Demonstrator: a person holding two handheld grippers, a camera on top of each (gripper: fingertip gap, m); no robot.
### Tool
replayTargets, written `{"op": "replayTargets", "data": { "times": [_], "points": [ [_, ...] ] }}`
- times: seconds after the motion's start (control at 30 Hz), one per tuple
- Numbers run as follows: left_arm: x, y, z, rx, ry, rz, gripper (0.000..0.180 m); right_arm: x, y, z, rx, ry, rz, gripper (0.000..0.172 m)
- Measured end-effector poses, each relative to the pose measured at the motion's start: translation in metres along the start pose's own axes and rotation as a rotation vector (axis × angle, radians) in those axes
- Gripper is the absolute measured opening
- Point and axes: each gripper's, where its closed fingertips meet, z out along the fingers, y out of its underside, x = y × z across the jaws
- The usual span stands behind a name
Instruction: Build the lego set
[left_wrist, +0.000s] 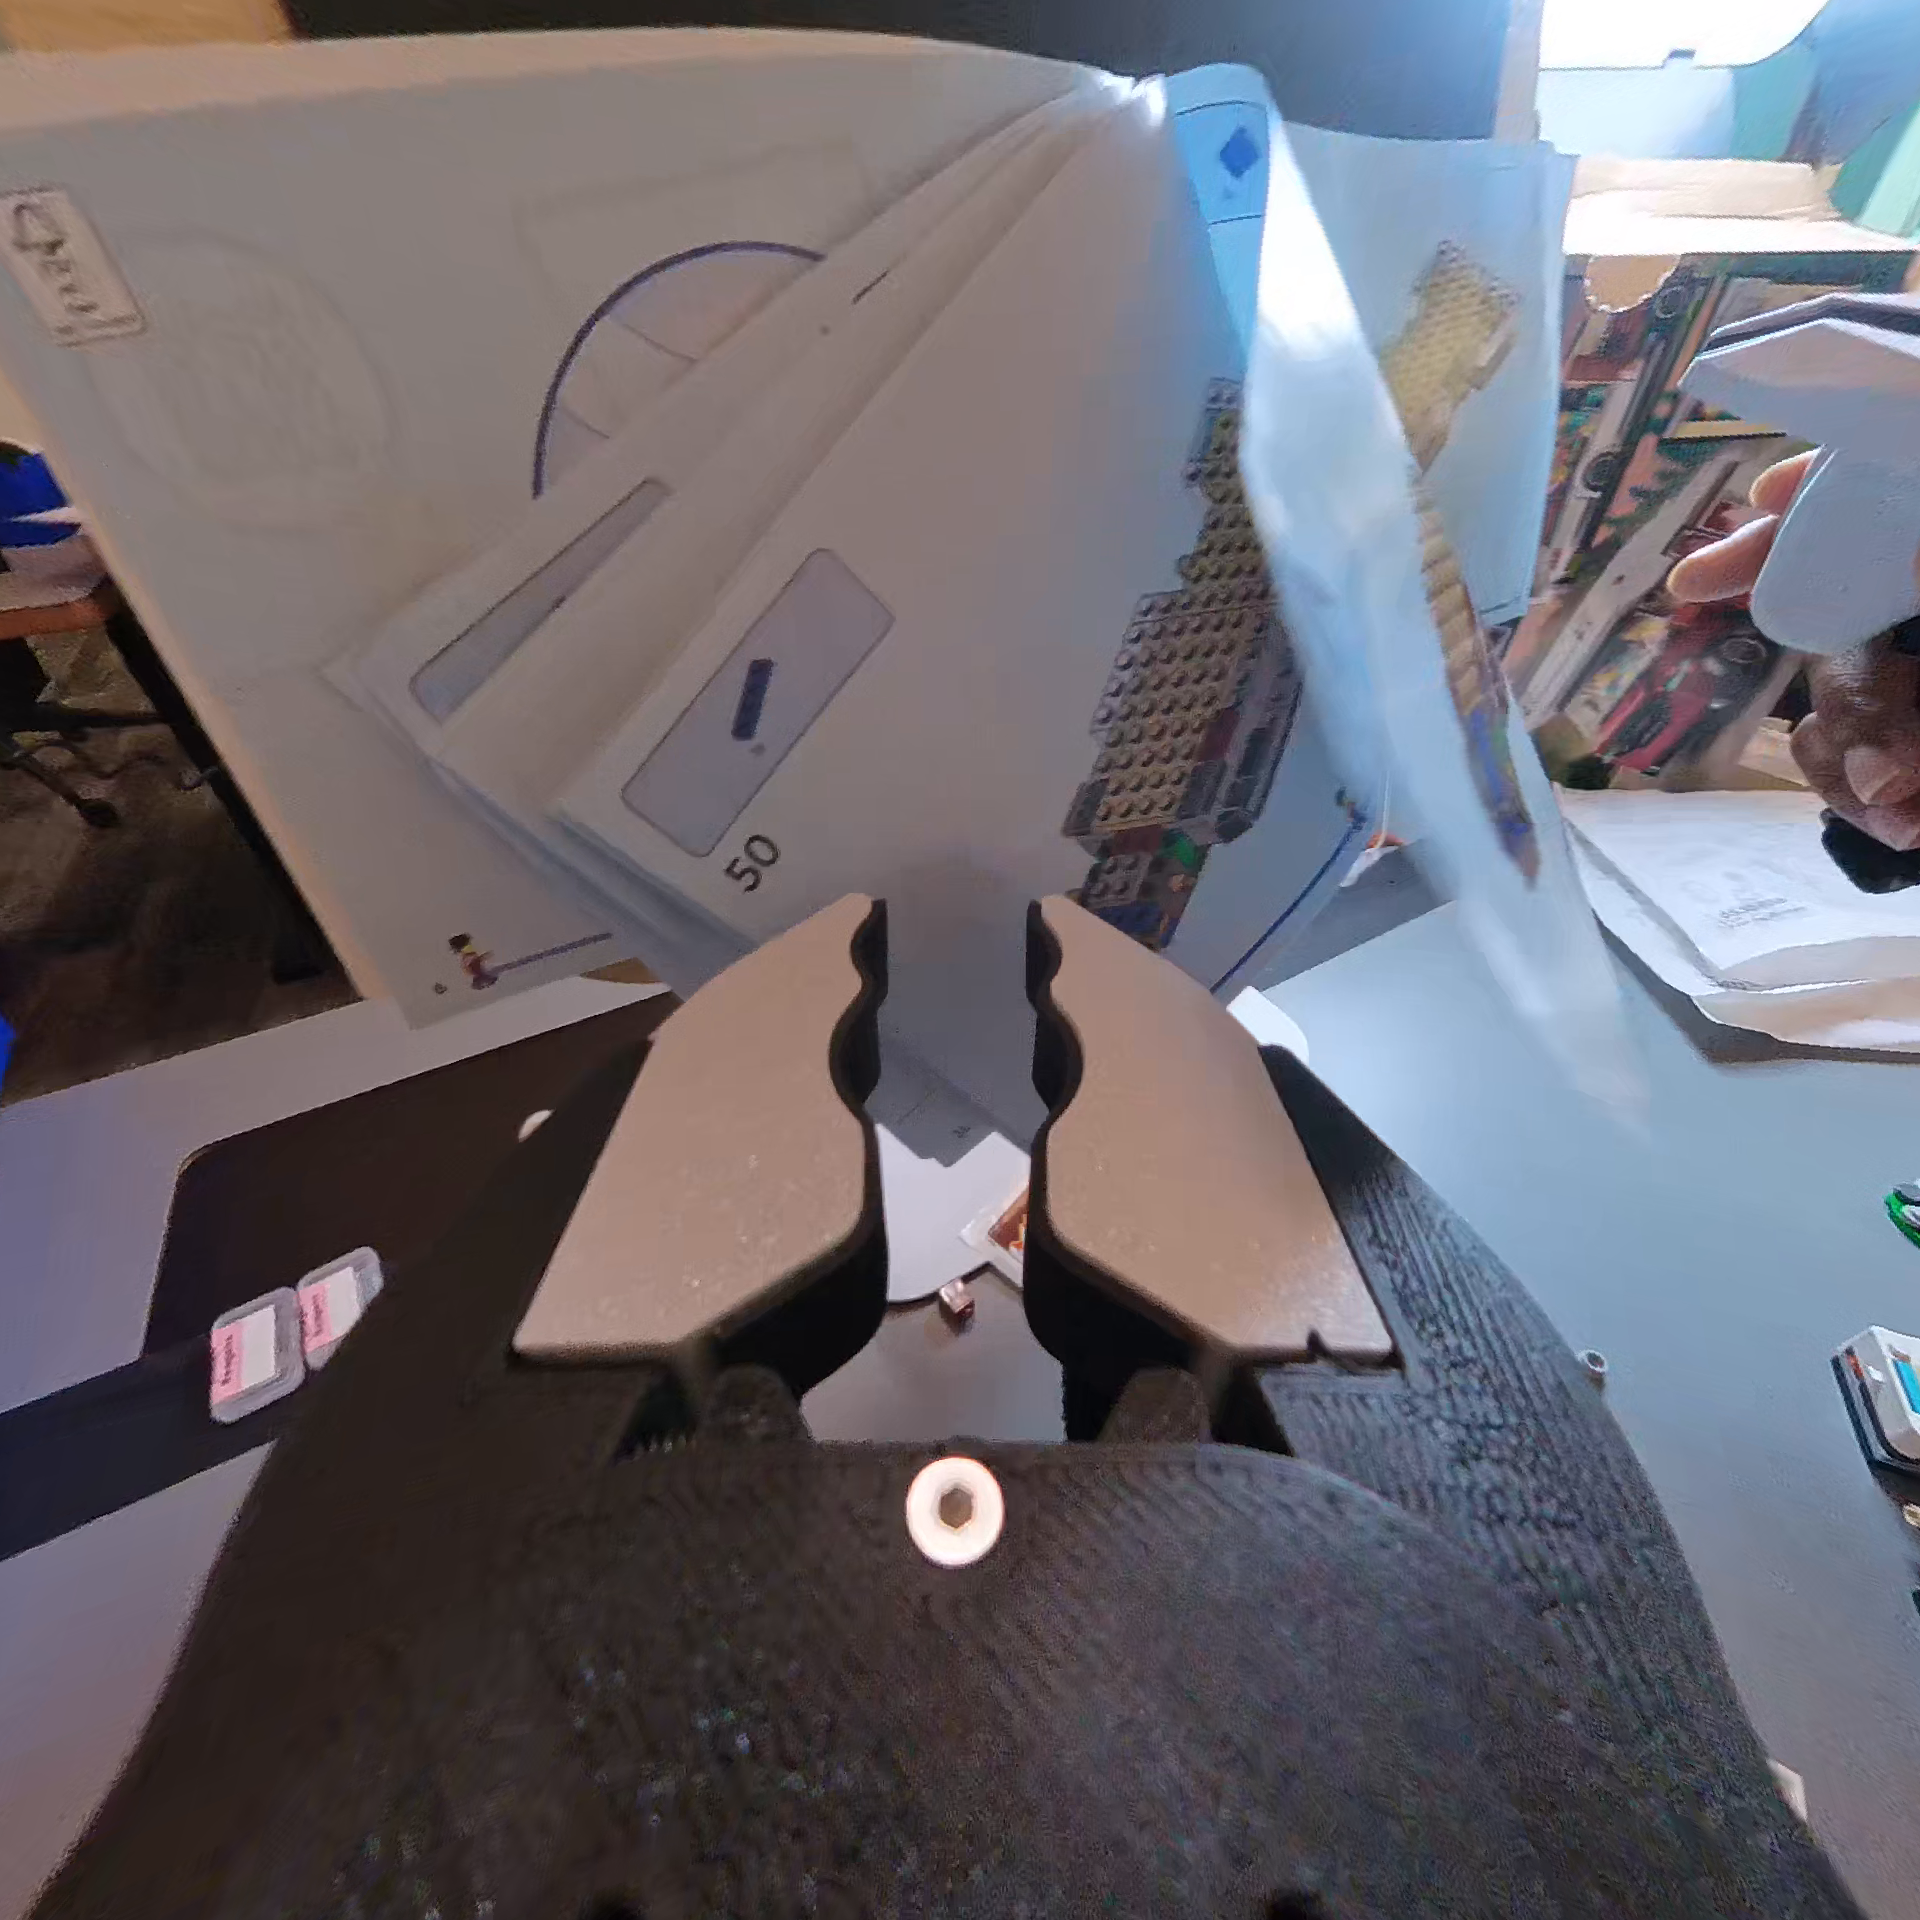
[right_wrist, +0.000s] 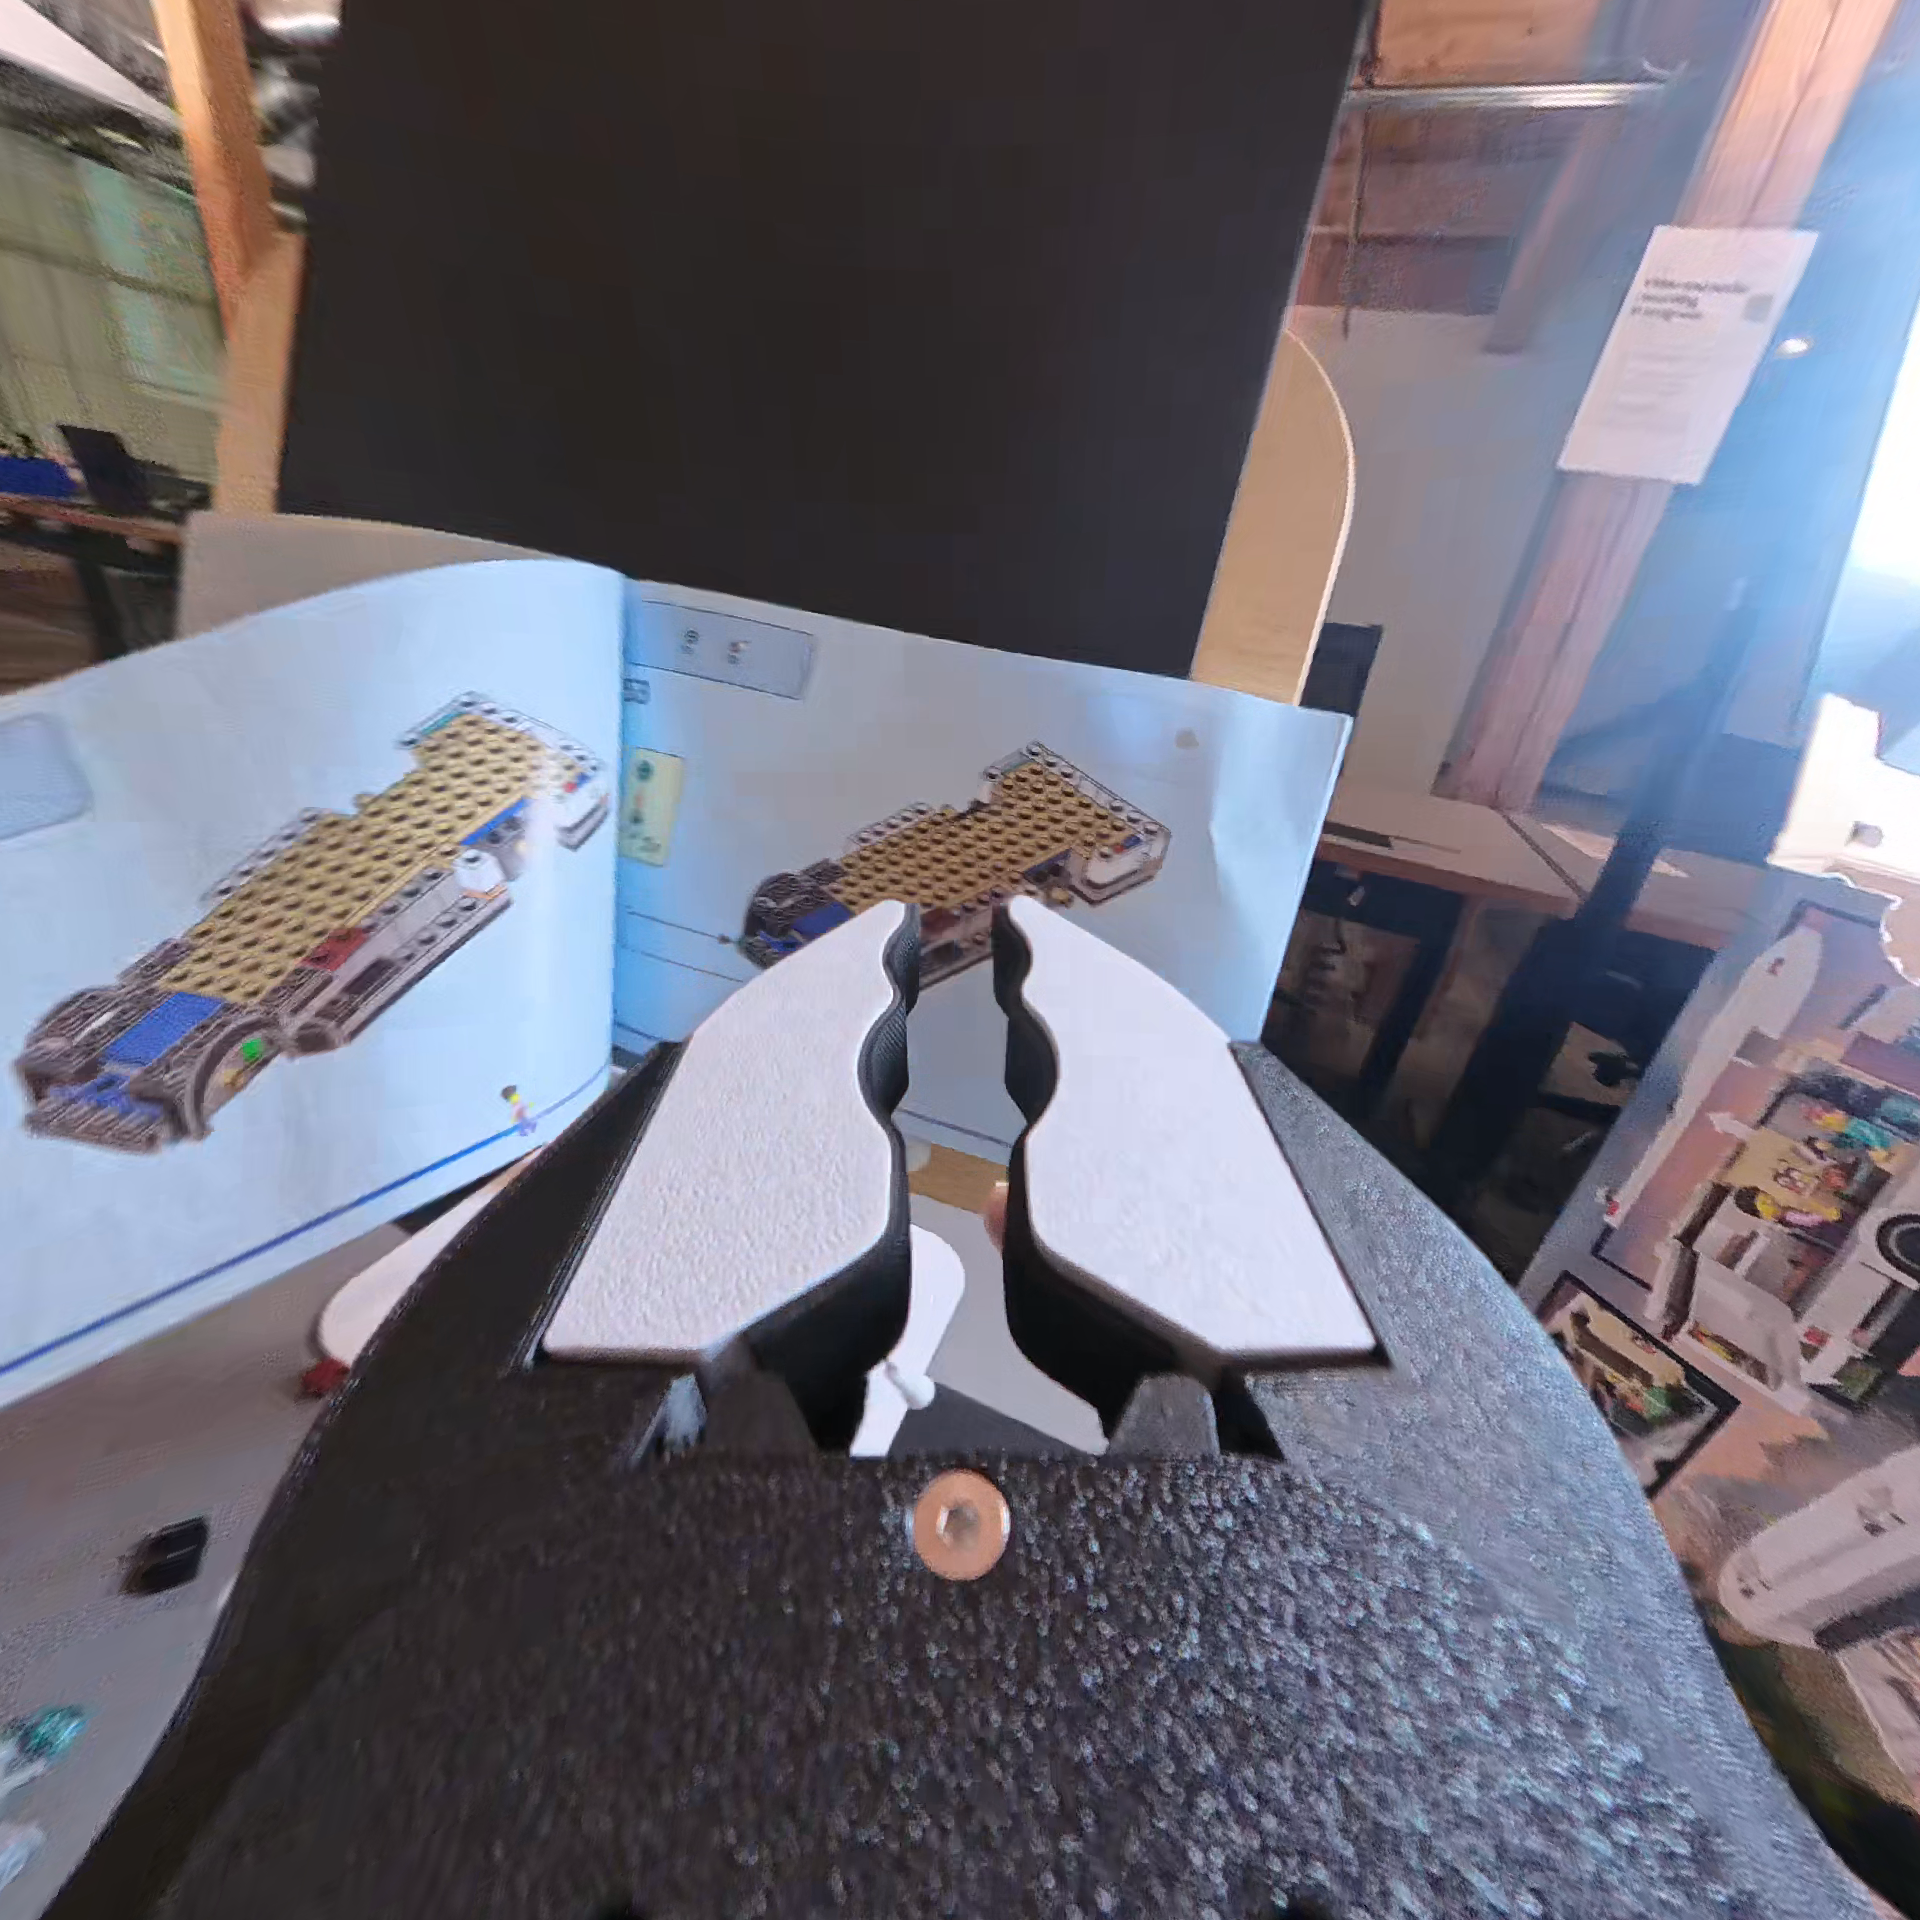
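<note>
White instruction booklet (left_wrist: 831, 520) stands open beyond both hand-held grippers, left (left_wrist: 956, 914) and right (right_wrist: 954, 914), each slightly spread.

Booklet (right_wrist: 935, 748) stands open before both grippers' fingers (right_wrist: 769, 1091).

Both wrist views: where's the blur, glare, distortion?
Left wrist view: the lifted page is motion-smeared; the booklet behind it is soft, and the window at top right is blown out. Right wrist view: bright flare along the right edge; the left margin is smeared, though the printed pages read fairly sharp. Both views: fisheye bending of edges.
</note>
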Motion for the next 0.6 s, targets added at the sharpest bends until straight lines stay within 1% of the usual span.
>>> {"op": "replayTargets", "data": {
  "times": [0.07, 0.17, 0.27, 0.33, 0.43, 0.5, 0.53, 0.6],
  "points": [
    [0.019, -0.006, 0.001, 0.027, 0.063, 0.015, 0.022, -0.019, -0.006, -0.011, 0.026, -0.058, -0.044, 0.013],
    [0.051, -0.016, 0.001, 0.063, 0.150, 0.011, 0.020, -0.038, -0.019, -0.028, 0.073, -0.096, -0.102, 0.013],
    [0.093, -0.030, 0.001, 0.119, 0.273, 0.009, 0.019, -0.066, -0.045, -0.055, 0.195, -0.208, -0.090, 0.014],
    [0.116, -0.031, 0.008, 0.113, 0.320, 0.010, 0.020, -0.087, -0.065, -0.074, 0.268, -0.285, -0.099, 0.016],
    [0.148, -0.027, 0.023, 0.101, 0.403, -0.006, 0.021, -0.115, -0.096, -0.094, 0.337, -0.341, -0.178, 0.018],
    [0.168, -0.024, 0.034, 0.086, 0.458, -0.023, 0.022, -0.128, -0.107, -0.098, 0.324, -0.371, -0.195, 0.015],
    [0.178, -0.023, 0.038, 0.087, 0.491, -0.039, 0.022, -0.130, -0.106, -0.093, 0.277, -0.375, -0.191, 0.015],
    [0.194, -0.020, 0.044, 0.072, 0.541, -0.084, 0.022, -0.122, -0.092, -0.073, 0.163, -0.342, -0.185, 0.013]
  ]
}}
